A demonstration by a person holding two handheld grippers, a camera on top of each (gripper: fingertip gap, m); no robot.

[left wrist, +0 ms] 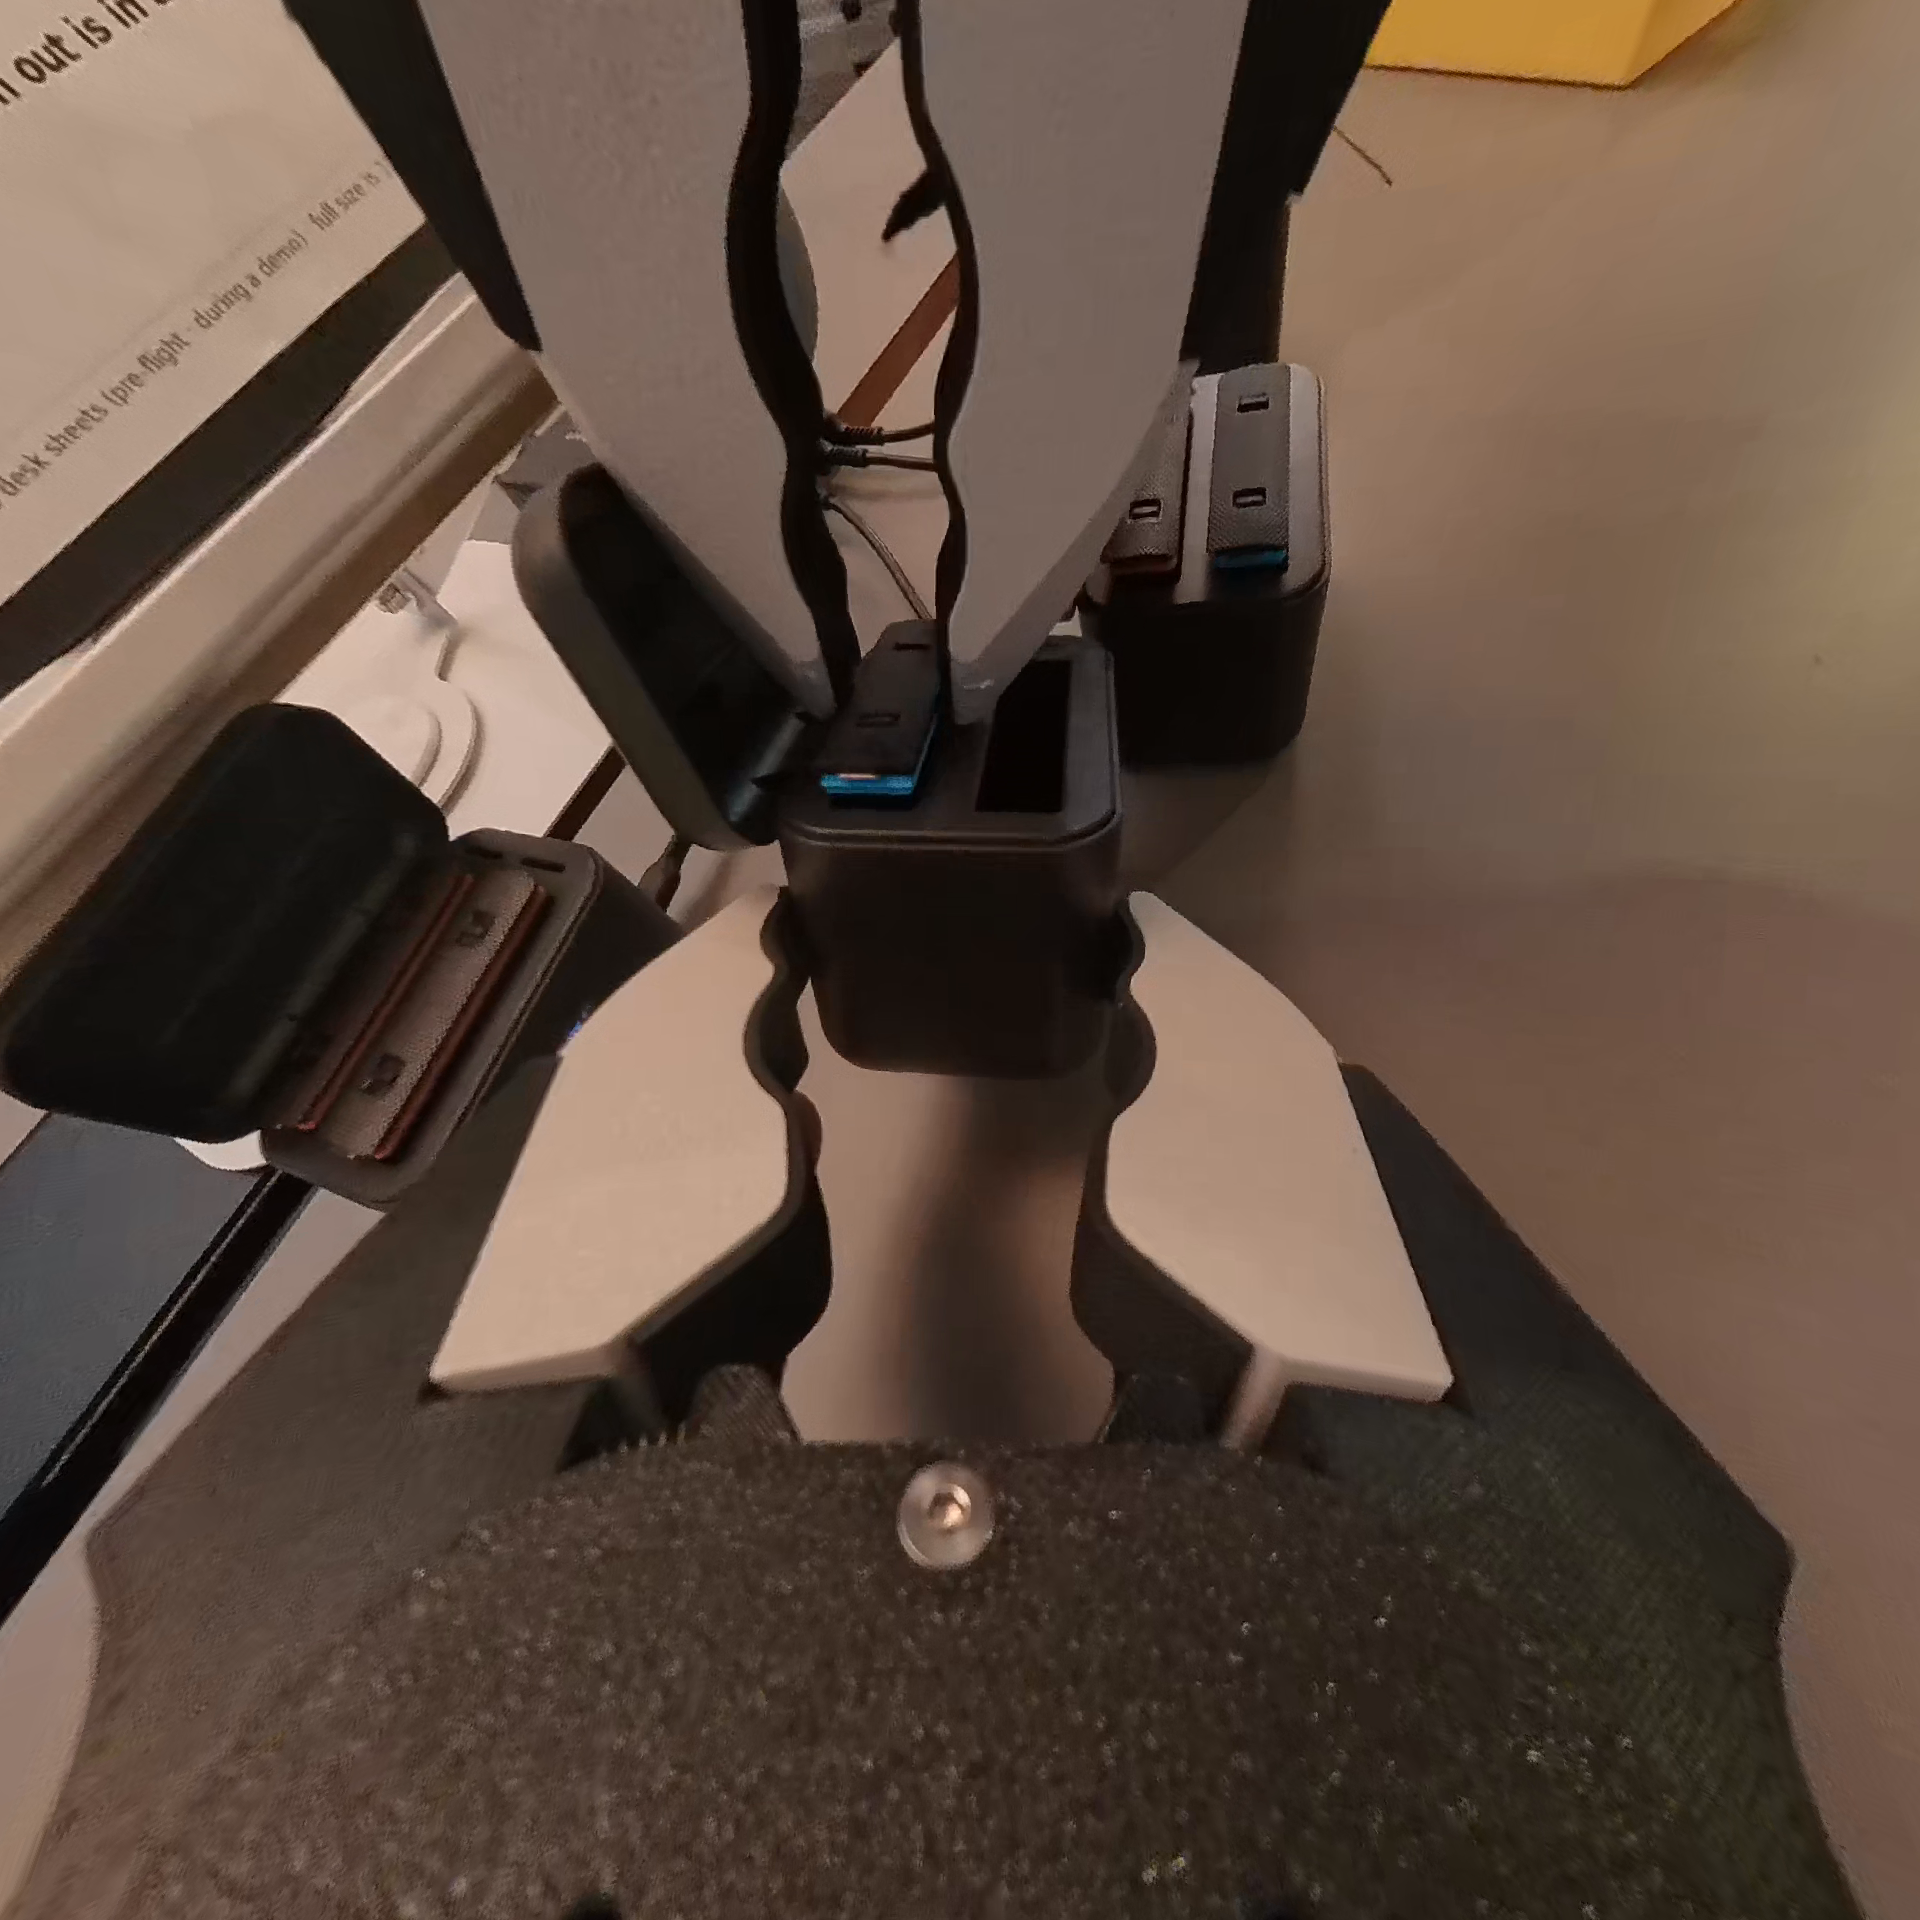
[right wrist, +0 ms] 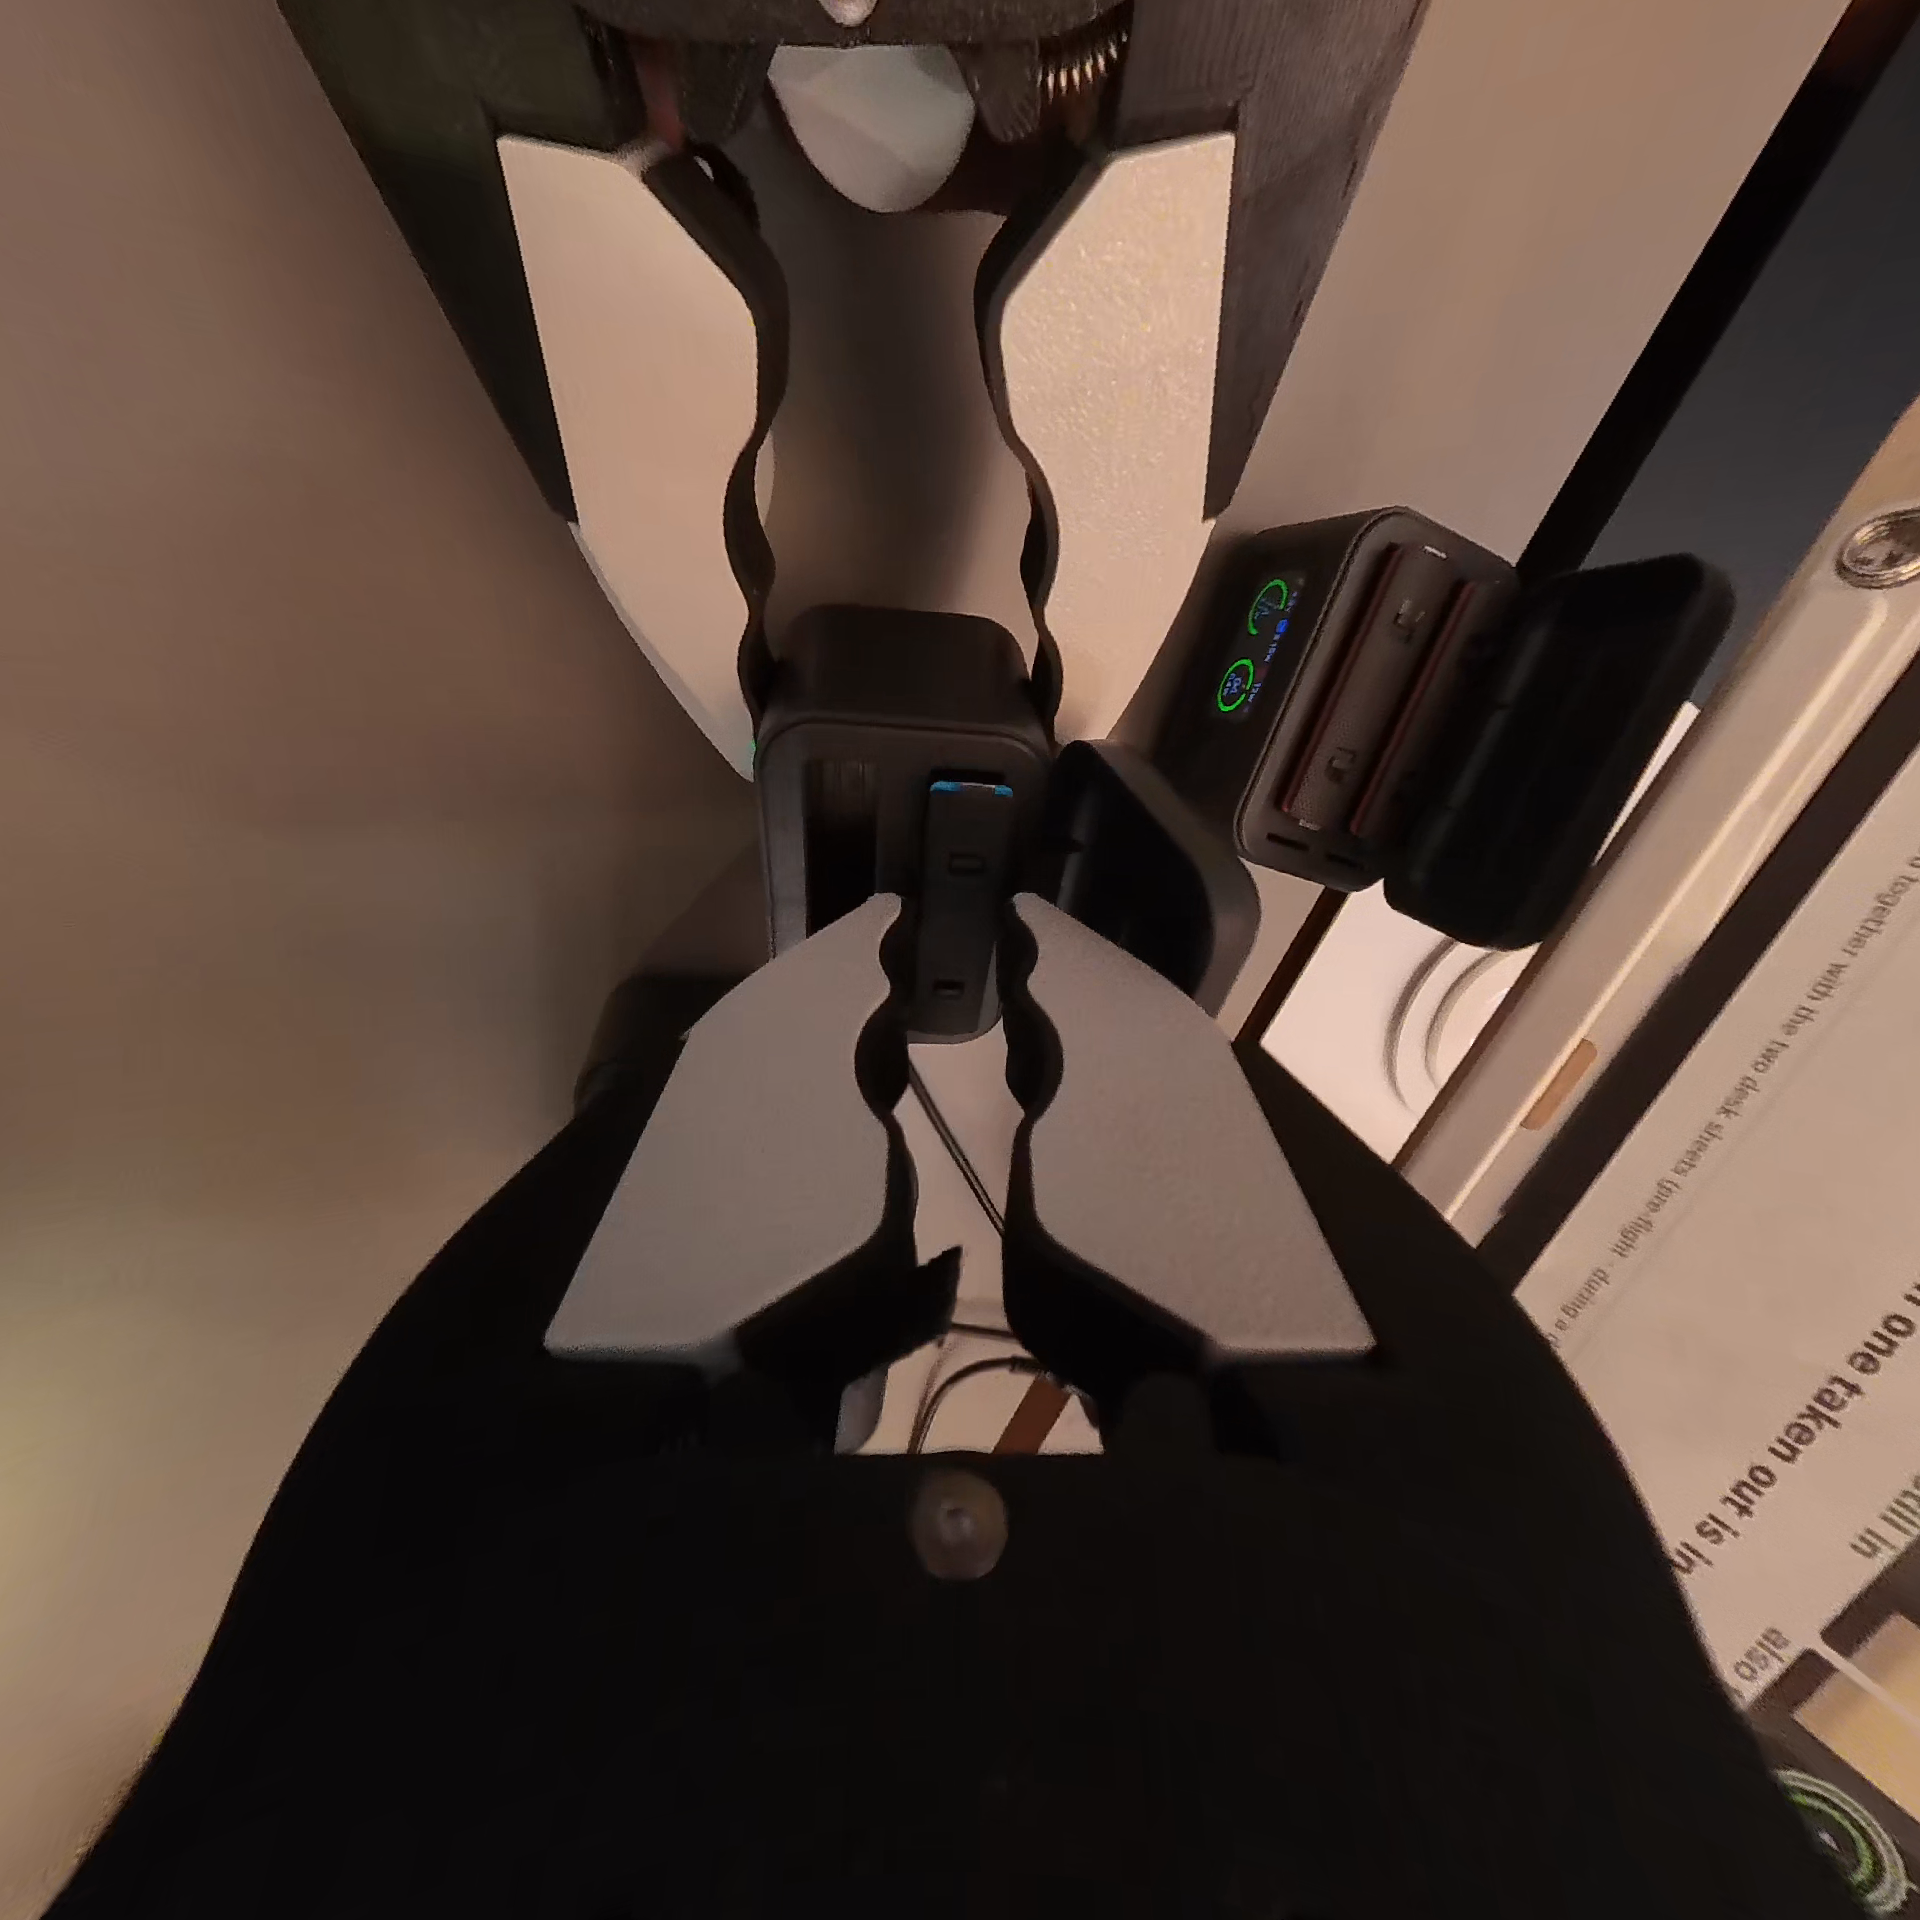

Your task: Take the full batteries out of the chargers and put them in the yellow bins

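Note:
A black two-slot charger (left wrist: 956, 1013) stands on the table with its lid (left wrist: 634, 644) flipped open to the left. My left gripper (left wrist: 954, 925) is shut on the charger's body, one finger on each side. My right gripper (left wrist: 899, 686) comes in from above and is shut on a black battery with a blue end (left wrist: 873, 774), which sticks partly out of the left slot. The other slot (left wrist: 1023, 738) is empty. In the right wrist view my right gripper (right wrist: 956, 914) pinches the battery (right wrist: 961, 831) over the charger (right wrist: 904, 727). A yellow bin's corner (left wrist: 1507, 42) shows at the far right.
A second charger (left wrist: 1216, 592) holding an orange-ended and a blue-ended battery stands behind to the right. A third charger (left wrist: 364, 966) with an open lid and red-edged batteries sits left; its green display (right wrist: 1252, 649) is lit. Printed sheets (left wrist: 156, 312) and cables (left wrist: 873, 447) lie to the left. Both grippers' tips are close together, under 4 cm apart.

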